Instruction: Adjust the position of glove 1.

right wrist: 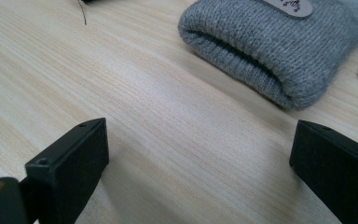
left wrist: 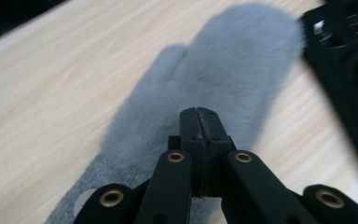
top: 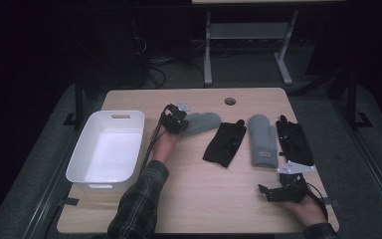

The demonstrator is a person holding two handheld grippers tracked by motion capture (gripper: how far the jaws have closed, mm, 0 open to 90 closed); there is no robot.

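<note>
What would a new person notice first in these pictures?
Four gloves lie in a row across the table: grey mitten, black glove, second grey mitten, second black glove. The left gripper is shut on the first mitten. A white bin stands at the left.

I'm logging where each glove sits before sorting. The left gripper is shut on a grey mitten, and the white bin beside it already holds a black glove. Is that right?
Not quite. The white bin holds nothing, as the high view shows; both black gloves lie on the table. The rest stands: the left gripper is shut on the grey mitten.
</note>
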